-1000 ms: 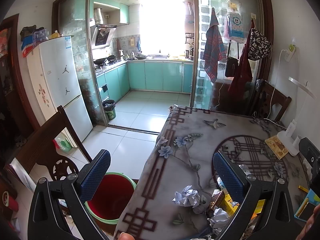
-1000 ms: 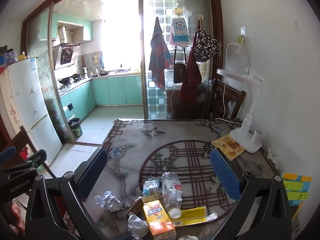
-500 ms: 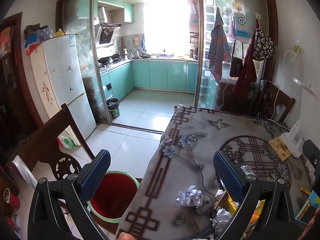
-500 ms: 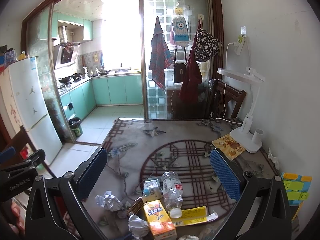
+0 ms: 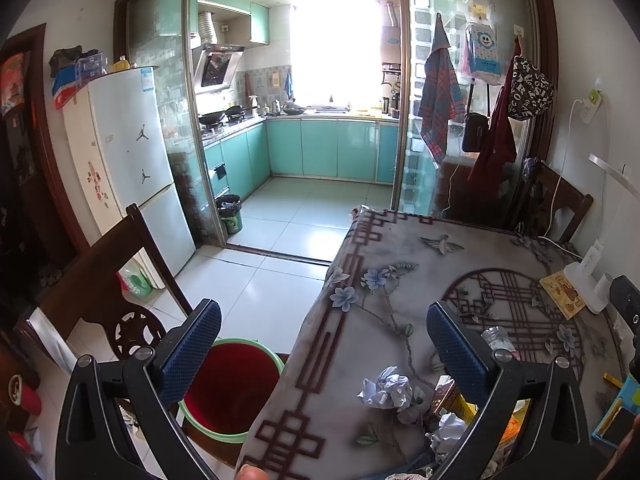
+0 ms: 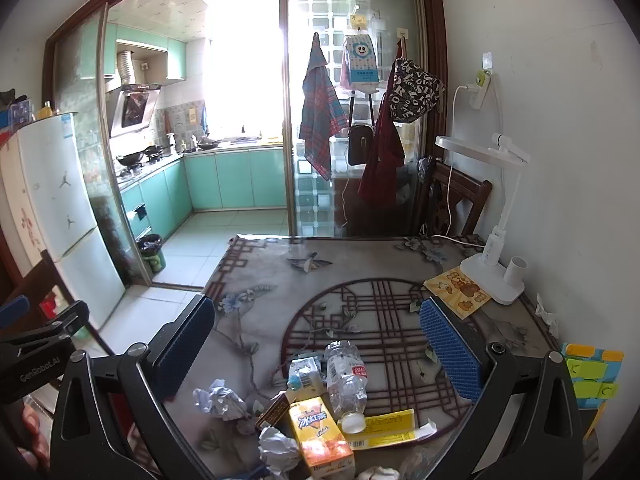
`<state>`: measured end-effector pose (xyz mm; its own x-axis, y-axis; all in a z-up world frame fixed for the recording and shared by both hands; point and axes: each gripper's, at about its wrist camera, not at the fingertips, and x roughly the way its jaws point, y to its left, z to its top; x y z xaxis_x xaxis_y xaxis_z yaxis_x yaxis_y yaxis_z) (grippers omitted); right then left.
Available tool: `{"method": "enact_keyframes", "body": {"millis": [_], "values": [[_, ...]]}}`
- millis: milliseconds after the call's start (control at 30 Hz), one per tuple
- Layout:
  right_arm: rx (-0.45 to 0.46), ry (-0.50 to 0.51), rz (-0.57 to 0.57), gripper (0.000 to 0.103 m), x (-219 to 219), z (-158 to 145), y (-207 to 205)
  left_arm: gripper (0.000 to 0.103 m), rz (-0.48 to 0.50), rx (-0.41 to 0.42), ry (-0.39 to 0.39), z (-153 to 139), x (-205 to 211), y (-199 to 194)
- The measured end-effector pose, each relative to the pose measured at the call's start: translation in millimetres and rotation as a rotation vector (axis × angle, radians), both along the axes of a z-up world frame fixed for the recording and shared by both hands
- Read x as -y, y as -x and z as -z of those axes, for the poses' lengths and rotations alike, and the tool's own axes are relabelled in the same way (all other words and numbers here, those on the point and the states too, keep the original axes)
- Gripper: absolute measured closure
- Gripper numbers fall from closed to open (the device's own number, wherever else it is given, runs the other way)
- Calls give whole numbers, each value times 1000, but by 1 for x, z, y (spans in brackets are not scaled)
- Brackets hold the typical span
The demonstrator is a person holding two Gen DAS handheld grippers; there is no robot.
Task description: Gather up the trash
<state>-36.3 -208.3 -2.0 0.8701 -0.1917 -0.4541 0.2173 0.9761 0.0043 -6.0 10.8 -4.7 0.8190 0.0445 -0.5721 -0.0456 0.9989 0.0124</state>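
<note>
The trash sits clustered at the near table [image 6: 280,280] edge: crumpled paper ball [image 6: 220,400], plastic bottle [image 6: 346,380], orange drink carton [image 6: 320,436]. Both the left gripper [image 5: 322,344] and right gripper [image 6: 316,344] hang above with jaws wide and empty, likely ready to pick; the red bucket [image 5: 232,392] stands beside the table, handy for dropping

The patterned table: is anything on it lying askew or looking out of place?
Yes. A clear plastic bottle lies on its side among crumpled paper balls, an orange drink carton and a flattened yellow box.
</note>
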Motion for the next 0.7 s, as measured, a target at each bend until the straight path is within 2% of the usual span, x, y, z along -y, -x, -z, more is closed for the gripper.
{"method": "enact_keyframes", "body": {"millis": [700], "values": [[-13, 1, 19, 0, 5, 5, 6, 0, 13, -20, -6, 3, 6, 0]]}}
